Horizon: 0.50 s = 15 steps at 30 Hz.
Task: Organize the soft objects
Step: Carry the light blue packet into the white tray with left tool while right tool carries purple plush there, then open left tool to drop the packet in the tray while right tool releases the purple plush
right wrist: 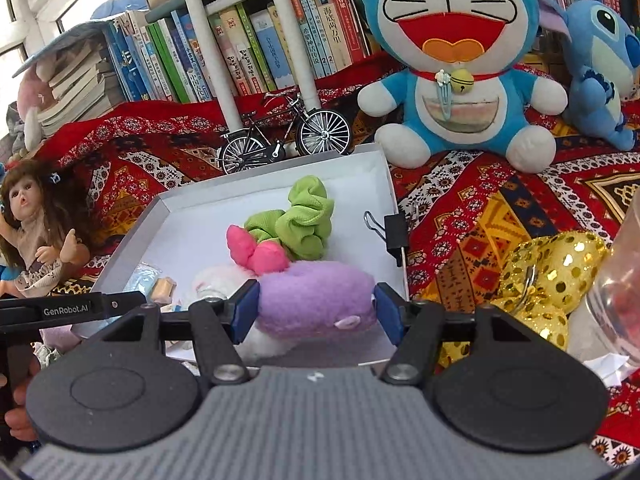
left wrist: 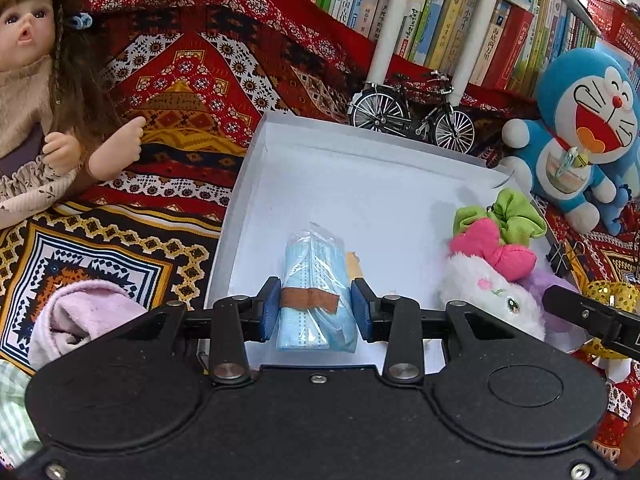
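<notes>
Both grippers are over the white box (left wrist: pixel 256 168), and my reading is that this is the placing step: soft items are being set down inside it.

In the left wrist view, the left gripper (left wrist: pixel 316 308) sits at lower centre with its blue pads (left wrist: pixel 269 308) on either side of a pack of blue face masks (left wrist: pixel 314 280) in clear wrap. The left pad looks pressed against the pack; the right pad is at its edge, and whether it is touching or just apart I cannot tell. So the jaws are narrow around the pack, firm hold or fresh release uncertain. The pack lies on the box floor, near its lower edge in the frame.

In the right wrist view, the right gripper (right wrist: pixel 316 308) brackets a purple plush toy (right wrist: pixel 316 296) at lower centre. Both pads (right wrist: pixel 245 308) stand against its flanks at a medium spread, apparently holding it. The plush lies at the box's near side, just below a pink bow (right wrist: pixel 256 252) and a green scrunchie (right wrist: pixel 304 220).

Next, each gripper probably needs to spread its fingers and lift clear without dragging its item. A gold sequin bow (right wrist: pixel 556 264), at right, and a pale pink cloth (left wrist: pixel 80 316), lower left in the left view, lie outside the box on the patterned blanket (left wrist: pixel 168 92) and look like likely pickups.
</notes>
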Motion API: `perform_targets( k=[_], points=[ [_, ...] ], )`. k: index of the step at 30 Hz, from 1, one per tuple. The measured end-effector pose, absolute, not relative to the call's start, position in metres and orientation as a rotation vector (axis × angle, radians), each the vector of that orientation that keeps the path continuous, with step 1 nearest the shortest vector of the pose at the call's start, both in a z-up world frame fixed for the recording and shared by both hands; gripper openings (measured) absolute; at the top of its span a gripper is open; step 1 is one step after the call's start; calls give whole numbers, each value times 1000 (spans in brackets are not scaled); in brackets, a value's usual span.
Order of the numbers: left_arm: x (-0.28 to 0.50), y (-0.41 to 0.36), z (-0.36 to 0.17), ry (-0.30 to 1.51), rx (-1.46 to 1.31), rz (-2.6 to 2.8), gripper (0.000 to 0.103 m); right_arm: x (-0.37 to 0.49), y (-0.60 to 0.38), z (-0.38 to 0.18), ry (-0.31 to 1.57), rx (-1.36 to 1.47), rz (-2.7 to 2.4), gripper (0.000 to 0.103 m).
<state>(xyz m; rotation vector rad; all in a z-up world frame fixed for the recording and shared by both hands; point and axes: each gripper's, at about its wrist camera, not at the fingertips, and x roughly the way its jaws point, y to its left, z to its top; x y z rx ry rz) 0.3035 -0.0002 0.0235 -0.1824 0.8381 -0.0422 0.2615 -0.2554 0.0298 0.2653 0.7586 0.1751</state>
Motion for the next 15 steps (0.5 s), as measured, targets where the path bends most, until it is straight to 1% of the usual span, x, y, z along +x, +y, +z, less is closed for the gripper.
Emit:
perform_targets(
  k=[3,5,9,10,11,12,14,15],
  points=[
    [304,-2,21,846,-182,-44,37,261,-256,28,761,272,178,68],
    [303,-2,20,843,-182,-41,39,260,-257,27,763,286,177,68],
    [300,-1,23,832,-184,-39,51,255,-258,28,753,297,178,72],
    [298,0,25,825,-185,-37,55,253,-258,30,747,296,179,72],
    [295,0,27,818,-185,-34,58,251,-259,31,740,294,179,74],
    [293,1,29,810,-184,-32,64,248,-259,33,733,293,179,77],
    [286,2,34,788,-181,-42,71,243,-259,36,715,291,182,77],
    [281,3,37,774,-175,-45,76,240,-259,38,707,291,183,78]
  ],
)
